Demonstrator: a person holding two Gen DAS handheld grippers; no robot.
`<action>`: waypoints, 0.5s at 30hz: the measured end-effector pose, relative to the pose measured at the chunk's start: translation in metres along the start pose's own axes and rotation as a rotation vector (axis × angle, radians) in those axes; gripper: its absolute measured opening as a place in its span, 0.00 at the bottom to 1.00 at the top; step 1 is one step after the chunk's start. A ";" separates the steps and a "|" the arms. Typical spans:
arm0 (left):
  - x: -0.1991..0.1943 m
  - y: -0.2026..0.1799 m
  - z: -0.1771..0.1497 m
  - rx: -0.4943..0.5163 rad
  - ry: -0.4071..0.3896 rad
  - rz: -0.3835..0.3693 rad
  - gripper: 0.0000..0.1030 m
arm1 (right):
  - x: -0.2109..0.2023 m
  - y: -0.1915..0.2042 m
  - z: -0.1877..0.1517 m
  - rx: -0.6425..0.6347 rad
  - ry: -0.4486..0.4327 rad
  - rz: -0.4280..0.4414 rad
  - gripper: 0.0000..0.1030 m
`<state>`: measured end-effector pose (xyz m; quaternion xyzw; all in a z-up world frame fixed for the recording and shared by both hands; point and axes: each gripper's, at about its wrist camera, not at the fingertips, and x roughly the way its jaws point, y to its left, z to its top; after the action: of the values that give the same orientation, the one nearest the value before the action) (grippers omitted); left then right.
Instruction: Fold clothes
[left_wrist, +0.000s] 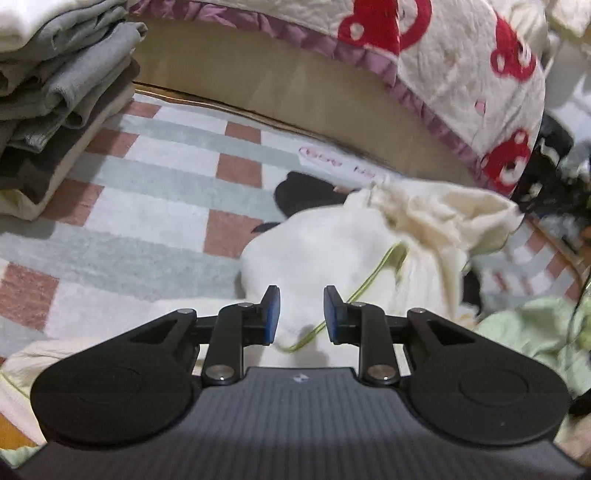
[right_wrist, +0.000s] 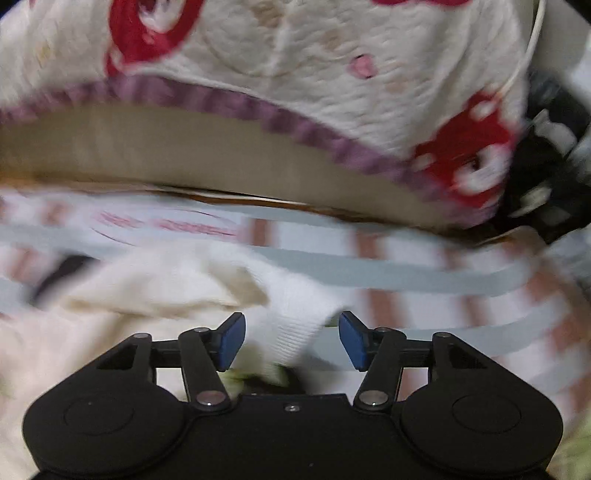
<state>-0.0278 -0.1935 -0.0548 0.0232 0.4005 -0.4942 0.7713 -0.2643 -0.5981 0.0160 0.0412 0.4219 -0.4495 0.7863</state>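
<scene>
My left gripper (left_wrist: 301, 314) and right gripper (right_wrist: 291, 341) both have fingers apart, pressing nothing; the white garment (left_wrist: 332, 251) lies directly between and beyond them.

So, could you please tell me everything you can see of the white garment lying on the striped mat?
The white knitted garment with thin yellow-green piping lies crumpled, not yet folded, on the striped grey, white and brick-red mat. Its cream lining bunches up at the far right end. A ribbed cuff or hem sits between the right claw's open pads, seemingly ungripped. A black item peeks from beneath its far edge. The left claw hovers open over its near edge.
</scene>
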 end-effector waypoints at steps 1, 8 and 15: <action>0.002 -0.003 -0.002 0.029 0.016 0.041 0.26 | 0.000 0.004 0.000 -0.091 -0.031 -0.132 0.59; 0.003 -0.002 0.000 0.051 0.039 0.102 0.26 | -0.012 0.001 -0.012 0.031 -0.056 0.343 0.60; 0.001 -0.004 0.000 0.058 0.026 0.112 0.26 | 0.019 0.085 -0.024 -0.166 0.059 0.641 0.60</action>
<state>-0.0307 -0.1964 -0.0539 0.0742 0.3940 -0.4612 0.7915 -0.2116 -0.5500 -0.0391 0.1207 0.4450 -0.1419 0.8759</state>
